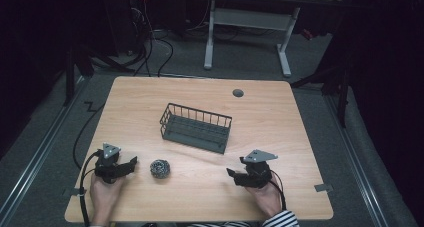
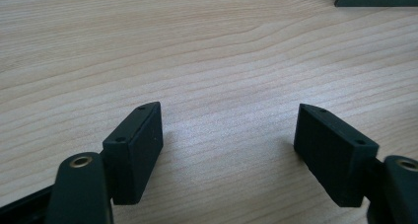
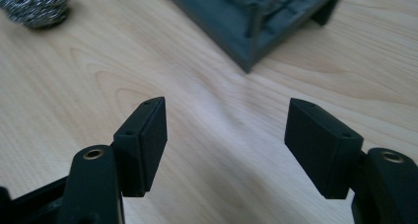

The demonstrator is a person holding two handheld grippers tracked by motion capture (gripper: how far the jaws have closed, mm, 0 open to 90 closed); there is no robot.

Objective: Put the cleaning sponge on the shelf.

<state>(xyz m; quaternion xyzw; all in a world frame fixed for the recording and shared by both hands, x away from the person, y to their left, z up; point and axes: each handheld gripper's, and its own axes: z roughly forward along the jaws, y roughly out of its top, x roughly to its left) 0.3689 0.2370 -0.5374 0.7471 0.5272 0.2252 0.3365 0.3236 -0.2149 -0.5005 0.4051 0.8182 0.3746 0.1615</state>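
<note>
From the left side of the table (image 1: 280, 197), the left gripper (image 1: 131, 163) rests low near the front edge, its jaws apart with only bare wood between them. Just to its right lies the steel scrubber (image 1: 160, 168), a small round ball of wire sitting loose on the wood, close to those jaws but not touching them. Further back, near the middle, stands the wire basket (image 1: 195, 127), dark grey, long side slightly slanted, nothing inside that I can make out. On the right, the right gripper (image 1: 231, 173) points inward toward the scrubber, well apart from it, and its jaws are likewise apart with nothing between them.

It looks to me as though the scrubber is meant for the basket, and the left gripper is the natural one to fetch it. To do it well, I would bring the jaws in level on either side of the ball, low enough to catch its middle rather than its top, and close gently, since a wire ball squashes and may spring out. Then lift clear of the basket's rim before lowering it in.

By count: one scrubber, one basket, two grippers, and one small grey cap (image 1: 238, 93) set in the far part of the table.
</note>
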